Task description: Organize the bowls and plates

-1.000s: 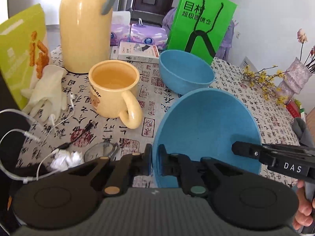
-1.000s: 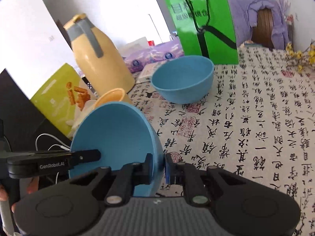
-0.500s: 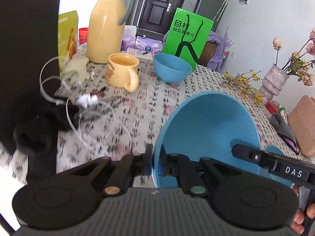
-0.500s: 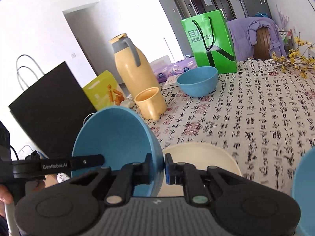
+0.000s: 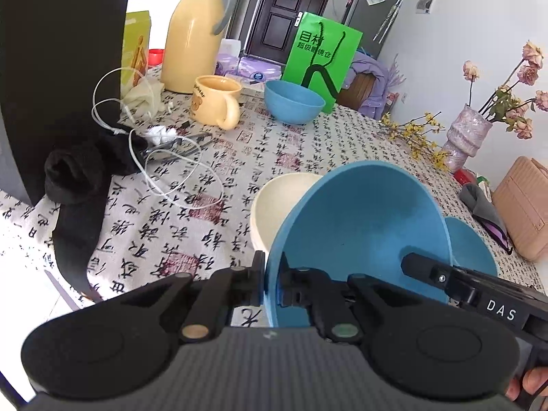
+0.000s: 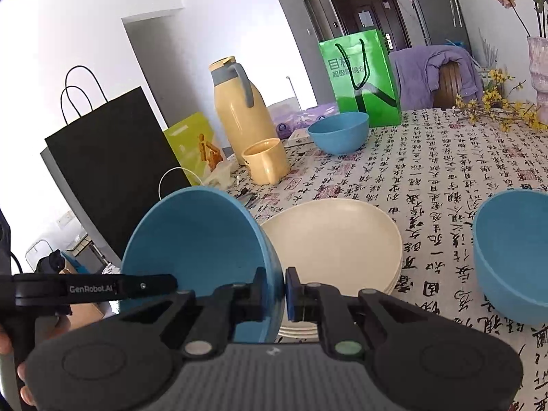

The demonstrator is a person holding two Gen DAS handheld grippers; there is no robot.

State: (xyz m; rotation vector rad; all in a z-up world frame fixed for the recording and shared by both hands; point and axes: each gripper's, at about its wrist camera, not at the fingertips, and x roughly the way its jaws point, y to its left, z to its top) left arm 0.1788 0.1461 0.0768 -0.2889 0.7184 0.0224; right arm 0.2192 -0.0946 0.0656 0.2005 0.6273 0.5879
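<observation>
Both grippers hold one blue bowl [image 5: 359, 226] by opposite sides of its rim, lifted above the table's near part. My left gripper [image 5: 272, 282] is shut on its left rim. My right gripper [image 6: 274, 289] is shut on its right rim, where the bowl [image 6: 195, 239] tilts toward the camera. A stack of cream plates [image 6: 335, 236] lies just beyond it, also in the left wrist view [image 5: 277, 198]. A second blue bowl [image 6: 513, 253] stands at the right, partly hidden in the left wrist view [image 5: 472, 250]. A third blue bowl [image 5: 294, 106] stands far back near the green bag.
A yellow mug [image 5: 215, 104], yellow thermos [image 5: 195, 34], green bag [image 5: 322, 61], black bag [image 6: 109, 171], white cables [image 5: 164, 171] and black cloth [image 5: 75, 178] crowd the left and back. A vase [image 5: 465, 140] and pink bag [image 5: 524, 205] stand at the right.
Both grippers have carried the blue bowl back from beside the mug toward the near part of the table. The cream plates and the second blue bowl have come into view.
</observation>
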